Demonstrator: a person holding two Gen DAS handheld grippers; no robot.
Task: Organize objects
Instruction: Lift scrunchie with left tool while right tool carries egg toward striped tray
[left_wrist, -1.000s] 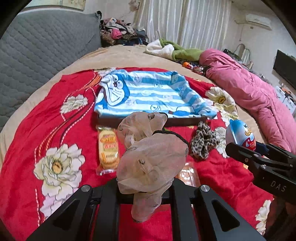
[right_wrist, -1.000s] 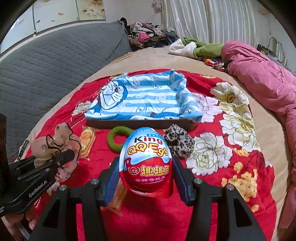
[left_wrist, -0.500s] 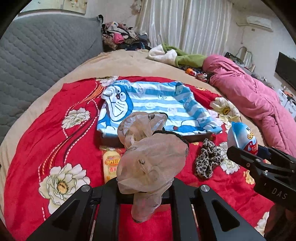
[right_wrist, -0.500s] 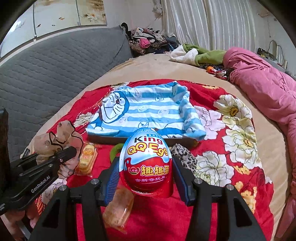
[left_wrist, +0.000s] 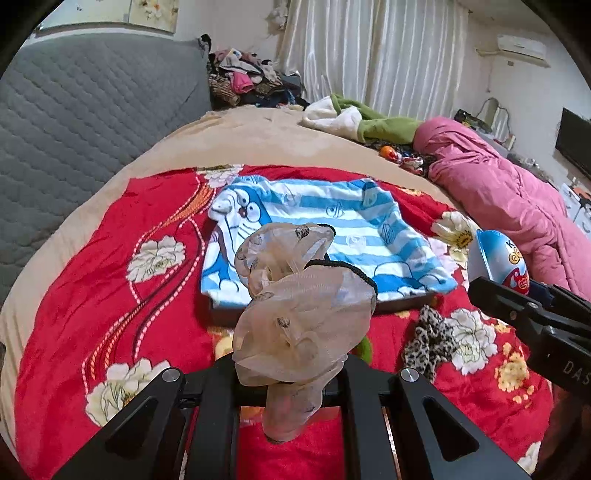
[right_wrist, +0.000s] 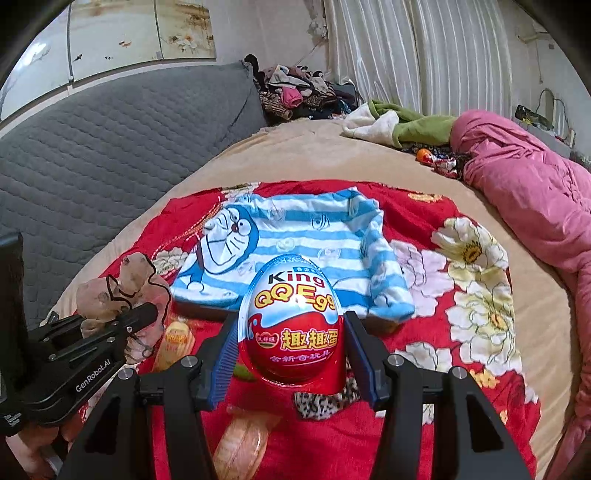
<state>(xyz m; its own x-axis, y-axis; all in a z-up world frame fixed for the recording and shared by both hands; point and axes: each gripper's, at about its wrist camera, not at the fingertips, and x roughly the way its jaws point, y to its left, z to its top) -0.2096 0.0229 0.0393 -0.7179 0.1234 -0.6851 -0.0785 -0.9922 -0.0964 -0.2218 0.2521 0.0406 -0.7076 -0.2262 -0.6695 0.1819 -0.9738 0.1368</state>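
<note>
- Two grippers are loaded: your left gripper (left_wrist: 291, 373) pinches the sheer beige scrunchie (left_wrist: 295, 310), held above the red floral blanket (left_wrist: 92, 302).
- Your right gripper (right_wrist: 291, 354) clamps the toy egg (right_wrist: 291, 325) between its blue pads (right_wrist: 225, 354), in front of the tray (left_wrist: 402, 302) with the blue striped cloth (right_wrist: 295, 236).
- Only your left view shows the leopard scrunchie (left_wrist: 428, 339) fully; your right view shows the orange snack packet (right_wrist: 177, 339).
</note>
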